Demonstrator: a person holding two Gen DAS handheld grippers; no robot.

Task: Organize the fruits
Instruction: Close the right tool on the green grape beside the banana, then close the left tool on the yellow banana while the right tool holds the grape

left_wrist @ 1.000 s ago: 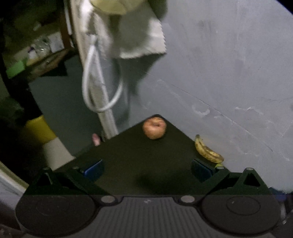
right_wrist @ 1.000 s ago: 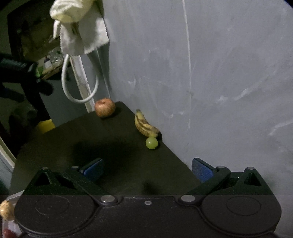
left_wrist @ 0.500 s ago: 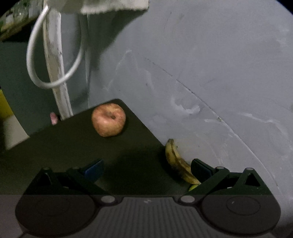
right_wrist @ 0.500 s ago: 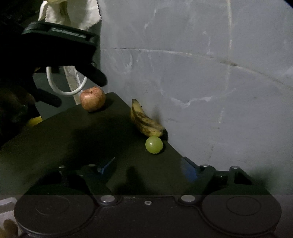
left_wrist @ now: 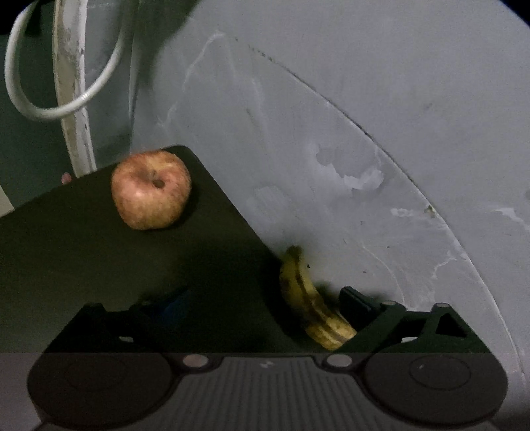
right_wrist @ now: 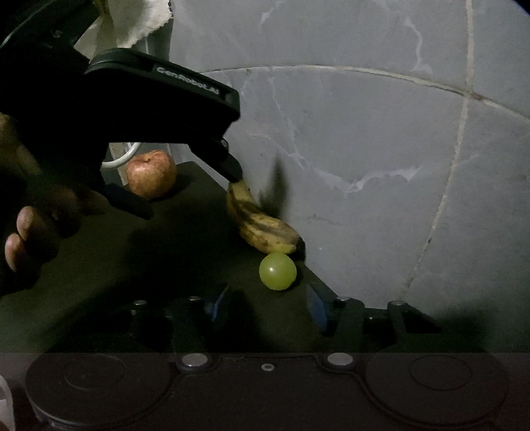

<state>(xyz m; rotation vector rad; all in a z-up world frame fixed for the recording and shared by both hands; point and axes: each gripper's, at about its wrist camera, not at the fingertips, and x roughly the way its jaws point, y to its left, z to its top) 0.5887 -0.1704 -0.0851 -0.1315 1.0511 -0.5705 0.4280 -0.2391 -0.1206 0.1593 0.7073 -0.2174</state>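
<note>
Grey wall backs a dark table (left_wrist: 99, 265). At its far corner sits the apple (left_wrist: 150, 189); along the wall edge lies the banana (left_wrist: 311, 305), inside the wide-open, empty left gripper (left_wrist: 265, 298). Centre before closing. Half-open, empty right gripper (right_wrist: 265, 305) faces the grape (right_wrist: 277, 271).

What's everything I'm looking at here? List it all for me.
apple: 1, red-yellow, far corner of the table
banana: 1, yellow with brown spots, by the wall
grape: 1, green, touching the banana's near end
table: 1, dark, against the wall
wall: 1, grey
cable: 1, white, hanging loop past the table
cloth: 1, white, hanging up high
left claw: 1, black, open beside the banana
right claw: 1, black, open before the grape
hand: 1, holding the left claw
</note>
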